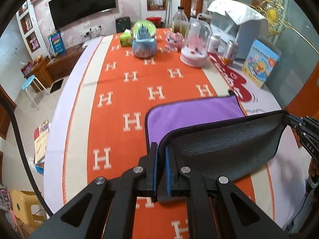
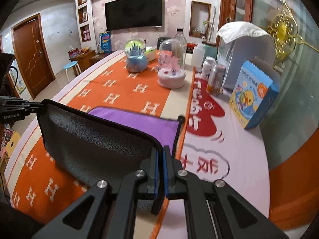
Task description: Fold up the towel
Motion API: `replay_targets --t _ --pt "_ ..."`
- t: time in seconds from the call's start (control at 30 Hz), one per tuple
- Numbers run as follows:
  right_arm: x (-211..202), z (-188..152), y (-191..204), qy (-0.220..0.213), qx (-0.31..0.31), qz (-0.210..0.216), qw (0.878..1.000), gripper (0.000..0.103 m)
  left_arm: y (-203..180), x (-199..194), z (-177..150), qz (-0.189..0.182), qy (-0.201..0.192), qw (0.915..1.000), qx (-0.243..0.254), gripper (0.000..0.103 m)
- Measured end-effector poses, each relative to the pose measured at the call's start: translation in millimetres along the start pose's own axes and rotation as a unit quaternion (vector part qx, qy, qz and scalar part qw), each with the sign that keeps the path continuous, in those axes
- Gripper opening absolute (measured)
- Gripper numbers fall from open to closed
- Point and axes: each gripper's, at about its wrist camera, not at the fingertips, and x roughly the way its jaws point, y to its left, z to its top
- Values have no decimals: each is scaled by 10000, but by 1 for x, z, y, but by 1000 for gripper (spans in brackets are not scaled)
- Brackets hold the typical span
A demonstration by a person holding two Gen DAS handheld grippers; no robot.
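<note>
Living rm, wall TV [image 2: 133, 12] at back. Table w/ orange H-print cloth [image 1: 127, 99]. Towel [image 1: 191, 113]: purple face, grey underside, black trim; far part flat on cloth, near edge lifted off table and curled up. Left gripper [image 1: 161, 151] clenched on near-left corner of towel. Right gripper [image 2: 161, 153] clenched on near-right corner. Far end of table: snow globe [image 1: 143, 39], glass dome [image 1: 196, 43], blue box [image 2: 253, 97], jars [image 2: 216, 77].

Table [image 1: 59, 103] (cloth-covered [image 1: 127, 91]) bearing towel [image 1: 191, 113]
</note>
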Motion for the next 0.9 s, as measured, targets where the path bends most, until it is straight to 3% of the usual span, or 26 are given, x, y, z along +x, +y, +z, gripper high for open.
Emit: replay_targets --t 0.33,0.67,0.73,0.8,0.9 --pt "47 26 2 -388 -218 -508 9977 4 14 47 29 89 -227 9983 -524 5" --pt "87 27 0 -434 -184 -673 9966 7 25 98 31 11 65 9964 -840 8" --pt "93 27 -1 -392 -147 -750 9963 10 25 105 30 68 164 9965 -820 28" --pt "97 28 -4 -360 -71 -828 9959 16 26 111 29 123 225 9958 -876 38" --pt "98 28 -10 -307 102 -838 9960 46 29 111 27 77 257 9940 -1058 56"
